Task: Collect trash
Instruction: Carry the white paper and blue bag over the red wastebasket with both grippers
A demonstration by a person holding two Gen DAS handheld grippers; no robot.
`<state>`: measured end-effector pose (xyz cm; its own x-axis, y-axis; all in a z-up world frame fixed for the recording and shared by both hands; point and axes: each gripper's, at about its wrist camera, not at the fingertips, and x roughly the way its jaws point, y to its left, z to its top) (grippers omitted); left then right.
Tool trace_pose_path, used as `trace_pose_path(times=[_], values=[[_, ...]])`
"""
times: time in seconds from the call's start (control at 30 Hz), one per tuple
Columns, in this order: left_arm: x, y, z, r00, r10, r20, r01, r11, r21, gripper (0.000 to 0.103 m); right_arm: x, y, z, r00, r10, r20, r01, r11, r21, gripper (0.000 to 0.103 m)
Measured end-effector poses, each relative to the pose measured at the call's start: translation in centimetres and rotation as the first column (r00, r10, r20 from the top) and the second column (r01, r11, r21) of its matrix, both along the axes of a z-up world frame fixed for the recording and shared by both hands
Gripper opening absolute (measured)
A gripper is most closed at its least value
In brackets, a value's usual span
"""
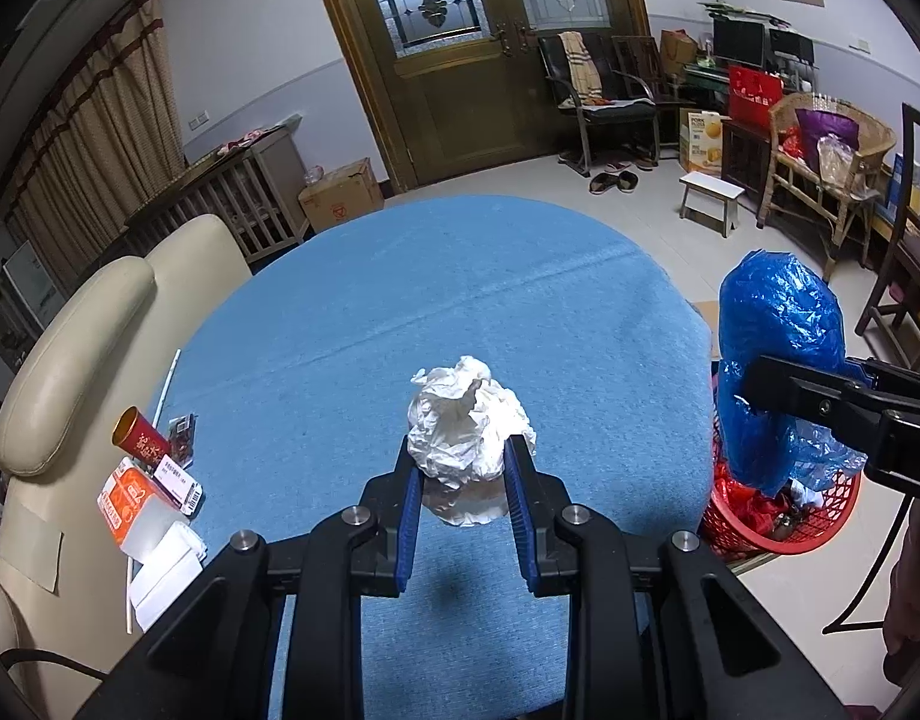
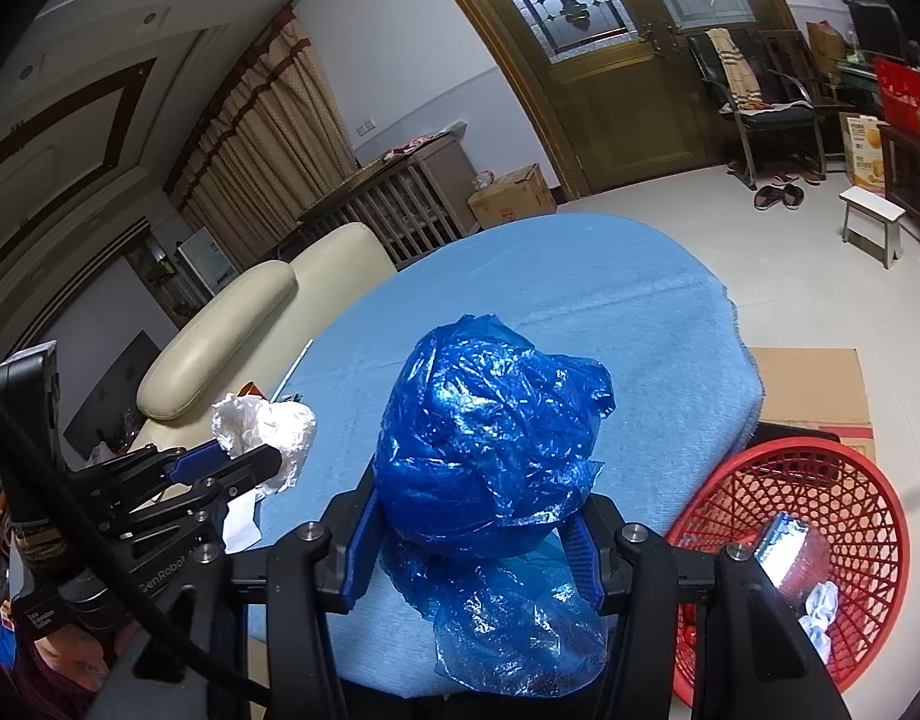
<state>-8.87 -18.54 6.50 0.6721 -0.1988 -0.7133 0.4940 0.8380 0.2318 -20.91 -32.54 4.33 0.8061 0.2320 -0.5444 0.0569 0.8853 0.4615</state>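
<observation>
My left gripper (image 1: 465, 468) is shut on a crumpled white paper ball (image 1: 469, 420), held above the round blue table (image 1: 400, 300). In the right wrist view the same white ball (image 2: 268, 426) shows at the left in the left gripper (image 2: 244, 459). My right gripper (image 2: 472, 516) is shut on a bunched blue plastic bag (image 2: 490, 426), which hangs down between the fingers. From the left wrist view that blue bag (image 1: 778, 372) hangs over a red mesh basket (image 1: 820, 534). The red basket (image 2: 850, 492) stands off the table's right edge with trash inside.
A red-and-gold cup (image 1: 139, 438), small boxes (image 1: 130, 498), white papers (image 1: 163, 570) and a white straw (image 1: 166, 384) lie at the table's left edge. A cream sofa (image 1: 88, 348) stands to the left. Flat cardboard (image 2: 808, 384), a white stool (image 1: 709, 195) and chairs (image 1: 604, 96) stand on the floor.
</observation>
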Motion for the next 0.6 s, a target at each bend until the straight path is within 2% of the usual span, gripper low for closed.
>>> trace_pose_path(times=[0.6], values=[[-0.3,-3.3,-0.9,0.997,-0.070,-0.015,0.070,0.997,0.032,0.028,-1.9,-2.8,-0.8,0.998,-0.059,-0.023,0.060,0.998,0.026,0.056]])
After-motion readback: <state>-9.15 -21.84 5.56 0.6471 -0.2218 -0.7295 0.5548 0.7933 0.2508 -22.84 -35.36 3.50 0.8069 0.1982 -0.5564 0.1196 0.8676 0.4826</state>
